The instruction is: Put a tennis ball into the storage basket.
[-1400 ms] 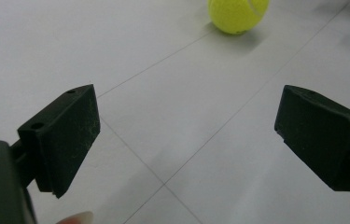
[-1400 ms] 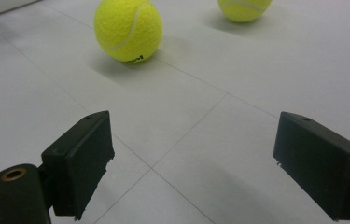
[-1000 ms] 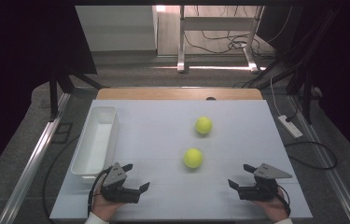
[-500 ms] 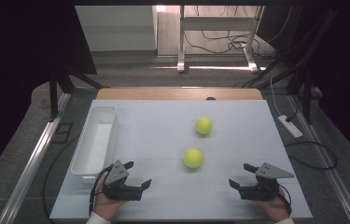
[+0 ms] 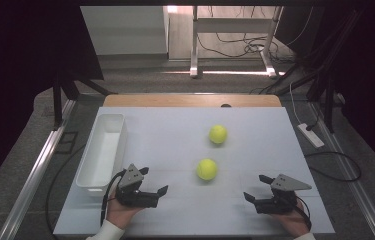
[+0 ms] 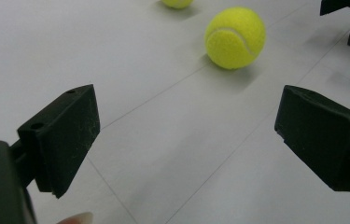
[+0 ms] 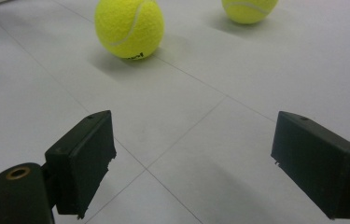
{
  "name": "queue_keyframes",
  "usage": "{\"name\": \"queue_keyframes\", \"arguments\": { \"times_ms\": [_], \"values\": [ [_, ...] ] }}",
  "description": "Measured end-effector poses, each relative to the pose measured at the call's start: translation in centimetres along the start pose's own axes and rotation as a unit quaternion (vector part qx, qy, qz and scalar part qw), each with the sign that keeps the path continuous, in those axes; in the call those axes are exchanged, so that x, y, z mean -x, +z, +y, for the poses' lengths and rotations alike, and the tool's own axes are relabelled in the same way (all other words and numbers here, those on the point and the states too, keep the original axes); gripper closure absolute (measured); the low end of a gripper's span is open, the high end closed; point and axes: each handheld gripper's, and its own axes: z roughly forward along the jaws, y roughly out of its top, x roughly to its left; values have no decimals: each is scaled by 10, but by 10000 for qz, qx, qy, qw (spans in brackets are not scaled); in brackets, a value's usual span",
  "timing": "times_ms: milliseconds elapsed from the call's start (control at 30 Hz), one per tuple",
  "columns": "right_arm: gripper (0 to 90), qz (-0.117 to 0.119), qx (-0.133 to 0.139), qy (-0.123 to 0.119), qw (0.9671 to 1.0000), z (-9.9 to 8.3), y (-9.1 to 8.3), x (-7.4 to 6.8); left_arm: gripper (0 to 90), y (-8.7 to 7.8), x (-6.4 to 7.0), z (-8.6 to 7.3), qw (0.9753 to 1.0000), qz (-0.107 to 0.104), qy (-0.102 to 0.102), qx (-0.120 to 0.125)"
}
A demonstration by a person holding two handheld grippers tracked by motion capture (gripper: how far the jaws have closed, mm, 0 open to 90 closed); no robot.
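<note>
Two yellow tennis balls lie on the white table. The near ball (image 5: 207,169) (image 6: 235,38) (image 7: 129,28) sits mid-table, and the far ball (image 5: 218,134) (image 6: 177,3) (image 7: 248,9) rests a little behind it to the right. My left gripper (image 5: 153,181) (image 6: 186,126) is held low at the front left. It is open and empty, pointing toward the near ball from some distance. At the front right, my right gripper (image 5: 255,187) (image 7: 191,149) is also open and empty, aimed at the same ball.
A long white bin (image 5: 102,150) stands empty along the table's left edge, just behind my left hand. The table (image 5: 175,125) has a wooden strip at its far edge. Cables and a power strip (image 5: 310,135) lie on the floor to the right.
My left gripper has crept slightly forward and to the right toward the near ball. The right gripper and both balls have stayed put.
</note>
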Motion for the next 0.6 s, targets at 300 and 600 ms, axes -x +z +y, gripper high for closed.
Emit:
{"name": "queue_keyframes", "arguments": {
  "times_ms": [300, 600],
  "values": [
    [137, 25, 54, -17, 10000, 2, 1, 1, 74, 4, -1, 5, 10000, -23, -89, -34],
    [137, 26, 61, 8, 10000, 2, 0, 0, 74, 6, -2, 9, 9999, -118, -46, -91]
  ]
}}
